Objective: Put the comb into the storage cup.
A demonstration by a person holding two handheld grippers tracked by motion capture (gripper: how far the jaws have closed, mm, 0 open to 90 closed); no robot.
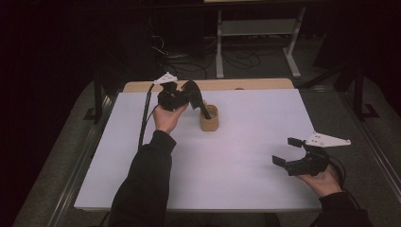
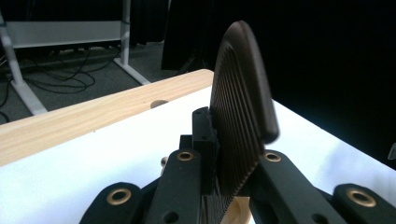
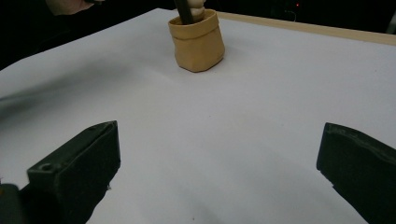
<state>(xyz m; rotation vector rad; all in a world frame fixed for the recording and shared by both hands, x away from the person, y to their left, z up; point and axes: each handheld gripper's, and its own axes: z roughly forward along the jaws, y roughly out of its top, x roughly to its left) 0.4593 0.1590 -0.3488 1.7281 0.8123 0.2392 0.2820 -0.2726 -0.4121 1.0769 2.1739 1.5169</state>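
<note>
A small tan pot point(image 1: 209, 122) stands on the white table top point(image 1: 246, 142), left of centre and towards the back. A dark ribbed paddle-shaped utensil point(image 1: 194, 91) leans out of it, with its thin handle down inside the pot. My left gripper point(image 1: 186, 94) is shut on the utensil's broad ribbed head point(image 2: 240, 93), just left of and above the pot. The right gripper view has the pot point(image 3: 198, 42) with the dark handle point(image 3: 184, 11) rising from it. My right gripper point(image 1: 286, 151) is open and holds nothing, low over the table's front right.
A wooden strip point(image 1: 255, 84) runs along the table's far edge. Beyond it on the floor stand a white metal frame point(image 1: 257, 28) and loose cables point(image 1: 189, 56). Dark surroundings close in on both sides.
</note>
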